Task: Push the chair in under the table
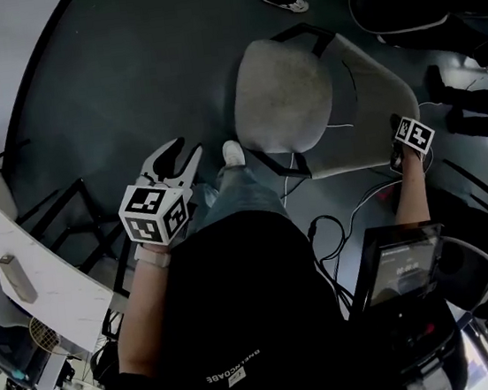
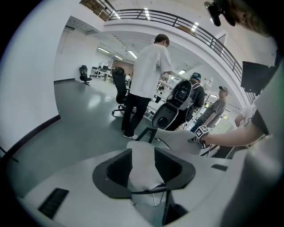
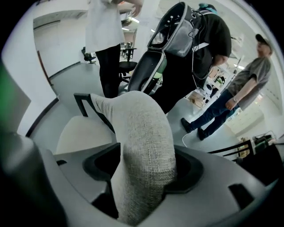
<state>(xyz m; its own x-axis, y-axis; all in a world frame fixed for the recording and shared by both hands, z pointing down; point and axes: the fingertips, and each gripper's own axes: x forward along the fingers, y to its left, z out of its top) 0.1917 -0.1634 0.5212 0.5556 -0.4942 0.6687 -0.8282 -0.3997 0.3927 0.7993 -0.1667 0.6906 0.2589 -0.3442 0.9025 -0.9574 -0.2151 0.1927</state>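
Observation:
The chair stands on the dark floor ahead of me, with a grey fabric seat (image 1: 283, 95) and a grey backrest (image 1: 374, 110). My right gripper (image 1: 396, 150) is shut on the backrest's edge, and the fabric (image 3: 142, 142) fills the gap between its jaws (image 3: 144, 173). My left gripper (image 1: 183, 151) hovers open to the left of the seat, apart from it, holding nothing. Along the left gripper view's jaws (image 2: 143, 166) I see the pale seat (image 2: 143, 155), and beyond it the backrest (image 2: 177, 139) with the right gripper (image 2: 202, 131) on it. The white table (image 1: 54, 277) is at the far left.
A small wooden block (image 1: 16, 275) lies on the table, and black chair frames (image 1: 77, 216) stand beside it. Cables (image 1: 320, 233) trail on the floor by my feet. A screen (image 1: 401, 269) sits at my right. A person in white (image 2: 151, 71) and others (image 3: 230, 93) stand beyond the chair.

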